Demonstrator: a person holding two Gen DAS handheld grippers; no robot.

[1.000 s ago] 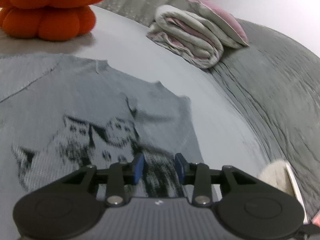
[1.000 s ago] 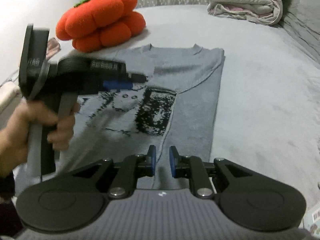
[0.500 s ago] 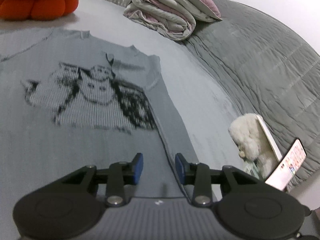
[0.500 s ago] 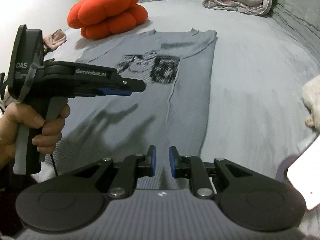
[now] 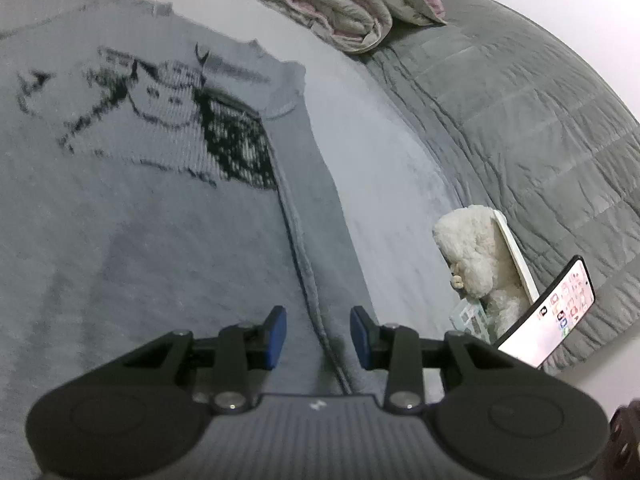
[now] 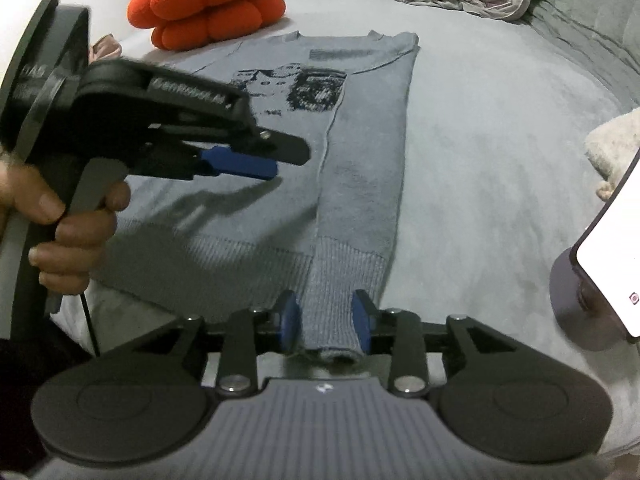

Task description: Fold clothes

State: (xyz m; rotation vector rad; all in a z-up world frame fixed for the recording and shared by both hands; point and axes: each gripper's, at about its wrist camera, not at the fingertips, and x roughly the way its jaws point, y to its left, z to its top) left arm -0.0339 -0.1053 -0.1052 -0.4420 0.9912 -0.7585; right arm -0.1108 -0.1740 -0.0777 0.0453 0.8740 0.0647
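Your sweater is lying flat on the bed, one sleeve folded over it. Right gripper jaws are opening around the cuff; left gripper jaws are spread, holding nothing.

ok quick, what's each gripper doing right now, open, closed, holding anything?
Left gripper: open, empty, above grey knitted sweater.
Right gripper: jaws opening, sleeve cuff between them, not clamped.
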